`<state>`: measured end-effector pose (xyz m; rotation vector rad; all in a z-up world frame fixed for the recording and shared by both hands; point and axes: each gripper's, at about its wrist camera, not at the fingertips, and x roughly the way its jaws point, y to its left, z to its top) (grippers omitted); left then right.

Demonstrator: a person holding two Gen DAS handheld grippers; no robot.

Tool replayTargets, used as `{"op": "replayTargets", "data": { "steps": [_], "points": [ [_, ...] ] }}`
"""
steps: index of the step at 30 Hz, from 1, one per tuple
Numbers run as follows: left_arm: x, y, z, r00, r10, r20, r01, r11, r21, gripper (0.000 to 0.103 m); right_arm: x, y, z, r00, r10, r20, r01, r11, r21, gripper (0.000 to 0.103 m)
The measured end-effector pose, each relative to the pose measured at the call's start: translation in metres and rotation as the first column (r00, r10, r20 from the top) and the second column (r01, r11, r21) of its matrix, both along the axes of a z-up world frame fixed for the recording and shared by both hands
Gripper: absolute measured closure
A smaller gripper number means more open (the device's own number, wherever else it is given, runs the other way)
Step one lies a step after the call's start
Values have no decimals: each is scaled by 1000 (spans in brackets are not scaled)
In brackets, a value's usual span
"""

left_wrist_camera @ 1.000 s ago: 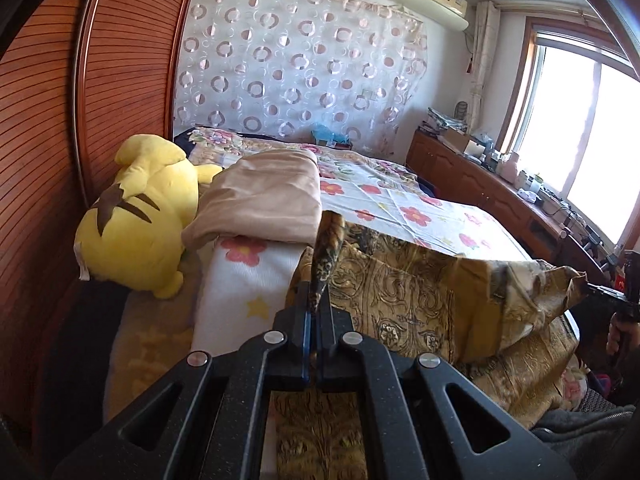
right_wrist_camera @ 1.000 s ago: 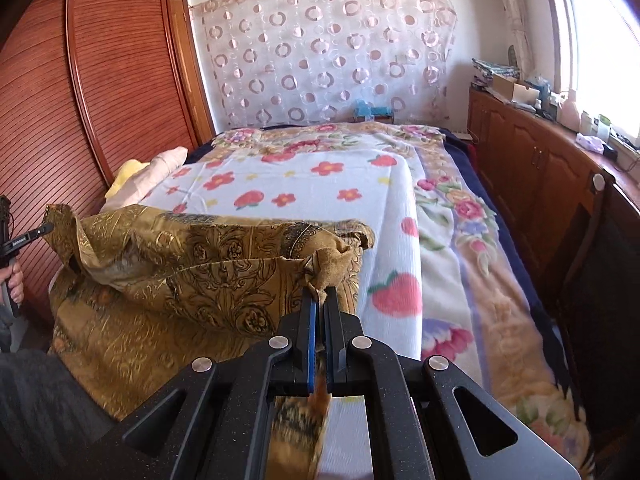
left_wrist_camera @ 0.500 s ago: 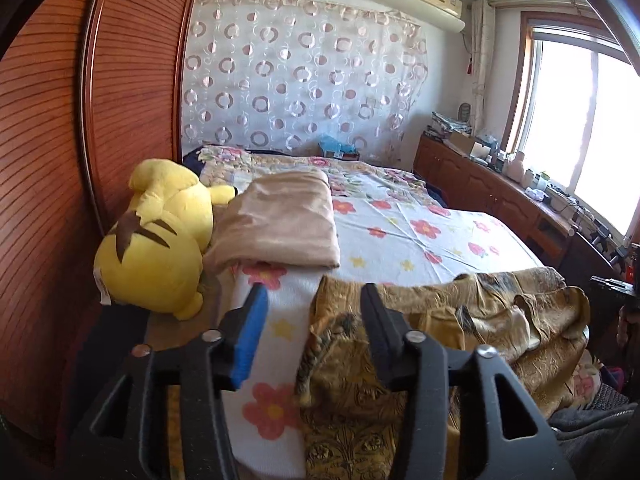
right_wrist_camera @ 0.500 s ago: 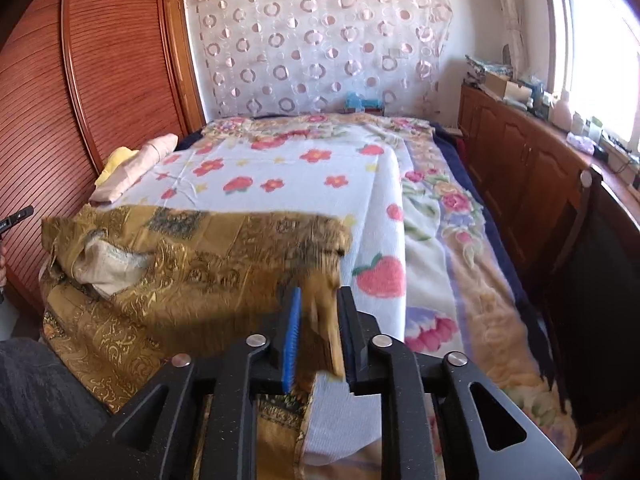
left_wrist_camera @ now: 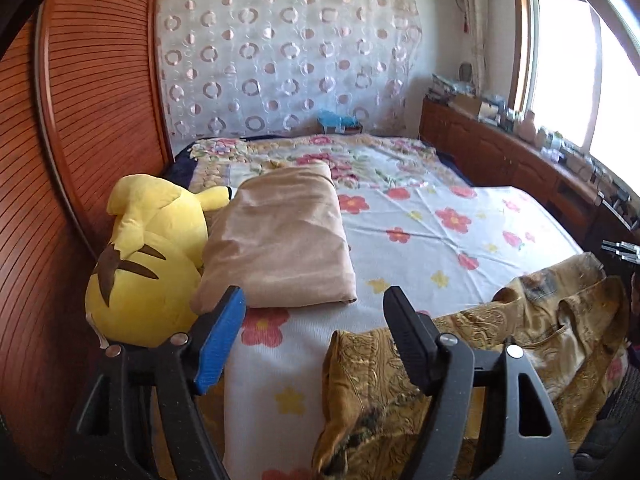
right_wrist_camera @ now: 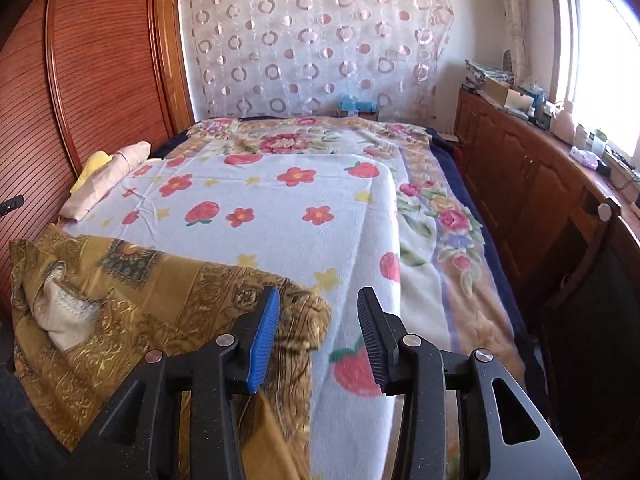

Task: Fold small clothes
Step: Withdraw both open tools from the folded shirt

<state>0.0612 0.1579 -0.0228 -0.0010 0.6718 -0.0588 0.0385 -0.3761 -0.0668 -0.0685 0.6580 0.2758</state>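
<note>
A gold patterned garment (left_wrist_camera: 500,344) lies spread along the near edge of the bed and hangs over its side; it also shows in the right wrist view (right_wrist_camera: 132,308). My left gripper (left_wrist_camera: 314,300) is open and empty above the garment's left end. My right gripper (right_wrist_camera: 318,300) is open and empty above the garment's right end. A folded beige garment (left_wrist_camera: 280,240) lies on the bed beyond my left gripper and shows in the right wrist view (right_wrist_camera: 108,180) at the far left.
A yellow plush toy (left_wrist_camera: 148,256) lies beside the beige garment against the wooden wardrobe (left_wrist_camera: 80,120). The bed (right_wrist_camera: 280,208) has a floral cover. A wooden cabinet (right_wrist_camera: 540,184) with small items runs along the right under the window.
Both grippers were shut on the gold garment's corners and held it up. They have opened wide and let go; the garment now lies on the bed edge.
</note>
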Motion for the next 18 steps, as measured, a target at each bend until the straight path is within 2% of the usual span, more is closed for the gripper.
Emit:
{"op": "replayTargets", "data": {
  "steps": [3, 8, 13, 18],
  "points": [
    [16, -8, -8, 999, -26, -39, 27, 999, 24, 31, 16, 5, -2, 1000, 7, -23, -8, 1000, -10, 60],
    [36, -12, -29, 988, -65, -138, 62, 998, -24, 31, 30, 12, -6, 998, 21, -58, -23, 999, -39, 59],
    [39, -12, -57, 970, -58, -238, 54, 998, -23, 32, 40, 16, -10, 994, 22, -110, -29, 997, -69, 50],
    [33, -13, -77, 951, -78, -299, 68, 997, -46, 43, 45, 15, -10, 988, 31, -150, -40, 997, -61, 48]
  ]
}}
